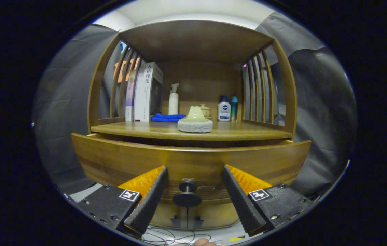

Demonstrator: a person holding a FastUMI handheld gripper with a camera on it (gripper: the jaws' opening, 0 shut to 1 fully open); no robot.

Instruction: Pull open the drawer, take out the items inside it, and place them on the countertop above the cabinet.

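Wooden cabinet countertop (248,134) carries a pale scrubber on a grey-white round pad (195,121) at front centre. Behind: upright books (147,92) at left, folded blue cloth (166,118), white pump bottle (173,99), small cream lidded pot (205,110), white bottle with blue cap (224,108), slim teal bottle (234,107).

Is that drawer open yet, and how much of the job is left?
Barely started. The drawer sits slightly out from under the countertop, a thin dark gap showing, but its contents stay hidden. In hand: the open gripper has its fingers on either side of the round knob, not pressing it. Left: grip the knob, pull the drawer out, lift the items out and set them on the countertop.
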